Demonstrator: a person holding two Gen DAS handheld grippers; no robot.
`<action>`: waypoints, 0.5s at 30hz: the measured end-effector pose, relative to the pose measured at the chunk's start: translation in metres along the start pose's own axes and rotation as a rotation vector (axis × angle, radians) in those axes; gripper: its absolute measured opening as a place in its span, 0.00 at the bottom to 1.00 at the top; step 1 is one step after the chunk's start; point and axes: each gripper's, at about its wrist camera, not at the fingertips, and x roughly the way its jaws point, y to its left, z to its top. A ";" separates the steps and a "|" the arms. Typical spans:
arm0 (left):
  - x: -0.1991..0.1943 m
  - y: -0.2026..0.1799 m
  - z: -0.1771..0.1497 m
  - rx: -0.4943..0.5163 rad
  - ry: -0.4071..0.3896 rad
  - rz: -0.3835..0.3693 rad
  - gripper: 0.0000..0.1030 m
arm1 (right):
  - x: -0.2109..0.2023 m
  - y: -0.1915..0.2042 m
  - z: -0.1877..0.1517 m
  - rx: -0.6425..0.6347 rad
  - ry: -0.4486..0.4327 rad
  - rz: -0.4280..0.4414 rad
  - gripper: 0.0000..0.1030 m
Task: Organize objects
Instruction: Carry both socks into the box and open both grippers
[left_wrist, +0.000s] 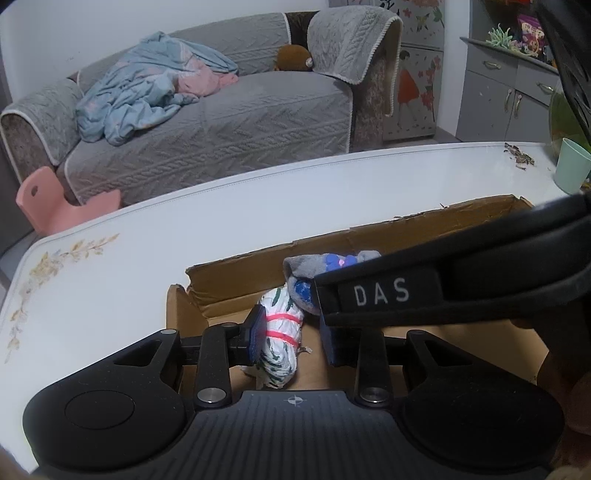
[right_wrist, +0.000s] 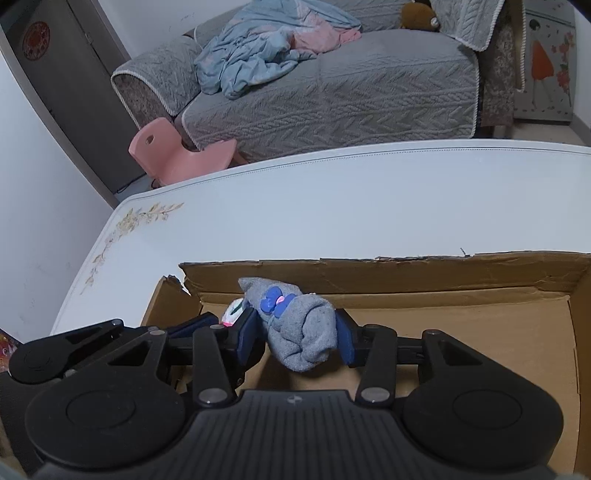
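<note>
An open cardboard box stands on the white table. In the left wrist view my left gripper is inside the box, its pads open around a white rolled sock bundle tied with pink bands; only the left pad touches it. In the right wrist view my right gripper is shut on a grey rolled sock with a blue bow, held over the box floor. The grey sock and the right gripper's body also show in the left wrist view. The white bundle peeks out behind my left pad.
The white table has a floral print at its left end. A green cup and dry scraps sit at the far right. A grey sofa, a pink child's chair and cabinets stand beyond.
</note>
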 end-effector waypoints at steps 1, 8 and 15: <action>0.000 0.000 0.000 -0.002 0.001 0.003 0.41 | -0.001 0.001 -0.001 0.001 0.001 0.001 0.41; -0.005 -0.004 0.002 0.008 0.005 0.026 0.74 | -0.006 0.005 0.003 -0.009 0.004 0.014 0.51; -0.018 -0.001 0.006 -0.013 0.032 0.017 0.91 | -0.015 0.013 0.007 -0.051 -0.005 -0.001 0.54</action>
